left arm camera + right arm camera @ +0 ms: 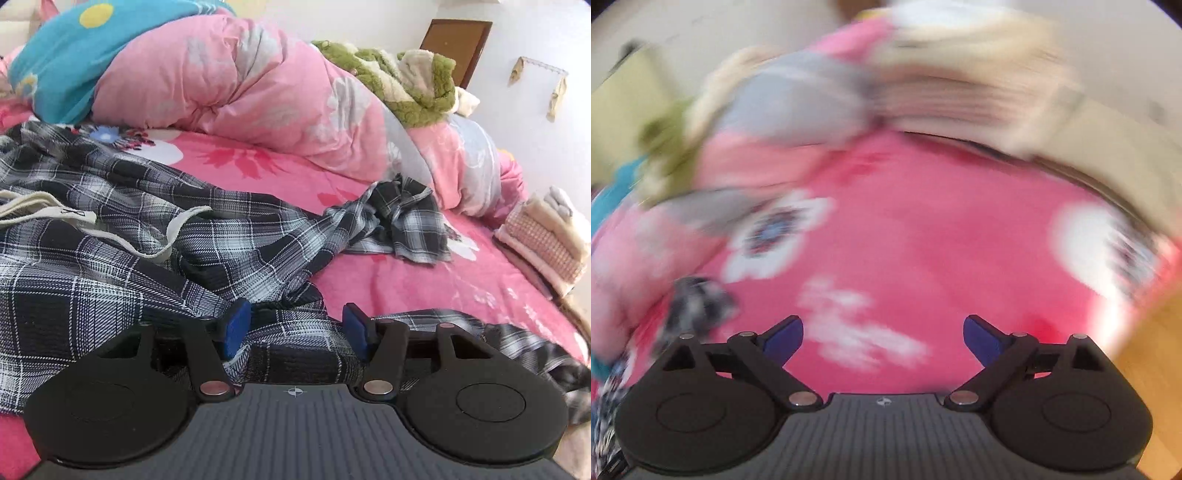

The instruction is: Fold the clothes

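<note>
Plaid garment, black, grey and white, spread rumpled across the pink flowered bed, far from any neat fold: ridges through the middle, a twisted end flung out toward the heaped pink quilt, a pale cream strap or collar band lying loose on top at the left. Near edge bunched directly under the left hand-held gripper. Blue pads there parted to a middling gap, a fold of the plaid rising between them but not visibly pinched; looks like a stance over the hem, either just short of a pinch or just after a release. Cannot be settled from this view alone.

Right hand-held gripper spread wide, nothing between the pads, hanging over bare pink sheet with white flowers. Whole right view smeared by motion, so little to trust beyond colours: a scrap of the plaid at the far left, quilt and something cream and grey beyond. Probably swinging across the bed, direction not readable.

Stack of folded items, cream, pink-checked and grey, squared up at the far right edge of the bed, well apart from the plaid; seemingly kept out there to leave the middle free for working. Green fleece thrown over the quilt behind. Limp, slippery-looking weave; likely to sag and lose its line unless held at two corners.
</note>
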`<state>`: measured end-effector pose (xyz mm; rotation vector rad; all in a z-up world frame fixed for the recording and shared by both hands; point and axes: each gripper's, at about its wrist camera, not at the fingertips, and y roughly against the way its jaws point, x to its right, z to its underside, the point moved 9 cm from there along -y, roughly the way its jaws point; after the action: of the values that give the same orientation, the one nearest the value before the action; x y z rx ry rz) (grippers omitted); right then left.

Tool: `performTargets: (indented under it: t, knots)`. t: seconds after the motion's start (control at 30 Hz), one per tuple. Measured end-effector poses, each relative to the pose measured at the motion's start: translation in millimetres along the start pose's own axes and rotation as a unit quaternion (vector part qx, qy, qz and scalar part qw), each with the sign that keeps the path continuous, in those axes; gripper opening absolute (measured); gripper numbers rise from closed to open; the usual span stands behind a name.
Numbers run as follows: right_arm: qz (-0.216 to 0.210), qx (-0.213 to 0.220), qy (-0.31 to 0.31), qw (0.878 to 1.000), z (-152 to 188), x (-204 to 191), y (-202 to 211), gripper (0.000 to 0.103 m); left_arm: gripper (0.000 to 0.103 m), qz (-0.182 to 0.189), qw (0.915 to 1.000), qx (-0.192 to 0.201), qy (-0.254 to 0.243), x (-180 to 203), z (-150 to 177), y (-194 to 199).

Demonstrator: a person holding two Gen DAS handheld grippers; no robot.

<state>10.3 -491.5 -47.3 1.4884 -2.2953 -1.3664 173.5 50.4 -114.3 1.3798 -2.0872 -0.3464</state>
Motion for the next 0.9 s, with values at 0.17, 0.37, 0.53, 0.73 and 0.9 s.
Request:
performTargets:
  t: [0.17,0.37,0.53,0.73,0.9]
  knots:
    - [0.022,-0.004,-0.052,0.998,47.1,61.8,-13.5,0.096,0.055,-0.045,0.9989,-0.003,0.01,4.3,2.7,5.6]
    - [-0.038,-0.034,0.011,0.999,90.7,30.0,-28.6,0.094,0.055,-0.101,0.9947,-0.007,0.018,8.9,2.6,8.8]
    - [-0.028,-0.014,0.119,0.992,105.3,10.4,-24.1,0.071,0.055,-0.138,0.99,-0.006,0.026,11.7,2.9,7.8]
    - [-0.078,0.051,0.143,0.985,75.1,1.4,6.1,0.007,0.057,-0.183,0.9825,-0.004,0.035,15.2,3.5,7.4]
    - [-0.129,0.178,0.16,0.962,-4.9,-26.0,37.5,0.006,0.057,-0.19,0.9808,0.004,0.044,15.8,3.7,9.9]
